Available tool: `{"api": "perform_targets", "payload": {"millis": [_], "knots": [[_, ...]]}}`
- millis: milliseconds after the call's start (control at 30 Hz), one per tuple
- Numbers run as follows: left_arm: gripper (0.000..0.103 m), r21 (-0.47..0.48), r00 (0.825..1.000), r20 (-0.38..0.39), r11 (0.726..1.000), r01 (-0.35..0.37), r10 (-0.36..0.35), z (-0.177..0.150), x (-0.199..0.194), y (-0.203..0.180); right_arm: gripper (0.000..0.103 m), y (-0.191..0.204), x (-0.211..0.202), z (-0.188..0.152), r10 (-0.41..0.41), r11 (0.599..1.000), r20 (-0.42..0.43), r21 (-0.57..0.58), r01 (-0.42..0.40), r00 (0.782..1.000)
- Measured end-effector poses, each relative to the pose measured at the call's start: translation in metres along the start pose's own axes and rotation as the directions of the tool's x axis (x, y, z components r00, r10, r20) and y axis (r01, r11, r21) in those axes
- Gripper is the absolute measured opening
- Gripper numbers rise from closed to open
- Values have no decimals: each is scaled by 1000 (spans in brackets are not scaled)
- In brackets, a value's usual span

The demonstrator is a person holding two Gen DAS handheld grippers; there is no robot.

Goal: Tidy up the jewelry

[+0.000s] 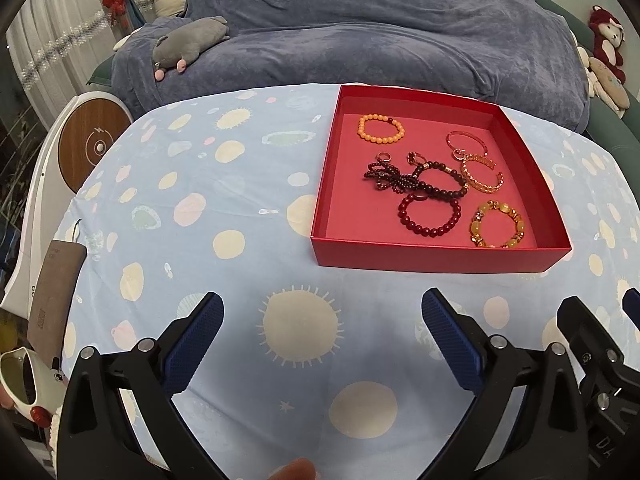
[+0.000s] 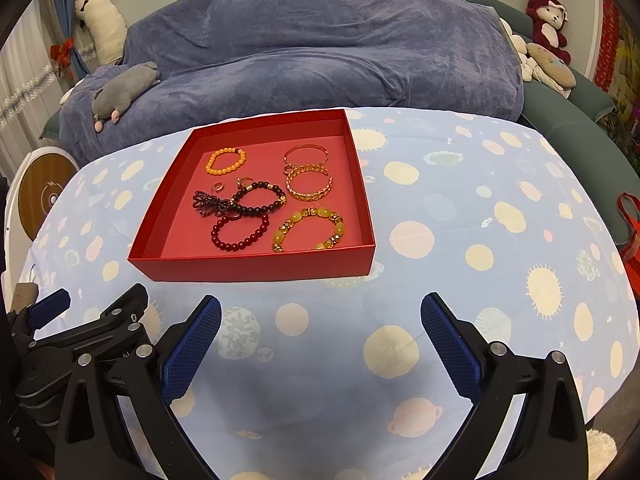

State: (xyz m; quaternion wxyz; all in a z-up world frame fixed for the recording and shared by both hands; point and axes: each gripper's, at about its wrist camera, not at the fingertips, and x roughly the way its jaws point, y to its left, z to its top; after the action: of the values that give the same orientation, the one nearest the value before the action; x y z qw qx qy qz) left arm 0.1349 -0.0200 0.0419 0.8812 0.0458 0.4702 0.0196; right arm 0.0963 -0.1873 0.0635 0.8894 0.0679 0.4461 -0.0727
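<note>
Left hand-held gripper (image 1: 322, 312): black angular arms, silver round screws, blue cross-hatched pads (image 1: 196, 344). Right hand-held gripper (image 2: 320, 312): same black frame, silver screws, blue textured pads (image 2: 448, 344).

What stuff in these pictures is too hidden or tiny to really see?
- Small rings in the red box: too small in both views to tell their design.
- Dark beaded strands: tangled together, so how many there are is unclear.
- Red bag: cut off by the right wrist view's edge.
- Right gripper: mostly cut off at the left wrist view's edge.
</note>
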Motion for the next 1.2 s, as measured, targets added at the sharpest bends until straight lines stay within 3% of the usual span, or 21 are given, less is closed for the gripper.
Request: {"api": "perform_targets", "payload": {"millis": [1200], "knots": [[95, 6, 1000, -25, 1000, 9, -9, 0, 5, 0, 96, -4, 0, 0, -7, 1000, -4, 1, 7, 1000]]}}
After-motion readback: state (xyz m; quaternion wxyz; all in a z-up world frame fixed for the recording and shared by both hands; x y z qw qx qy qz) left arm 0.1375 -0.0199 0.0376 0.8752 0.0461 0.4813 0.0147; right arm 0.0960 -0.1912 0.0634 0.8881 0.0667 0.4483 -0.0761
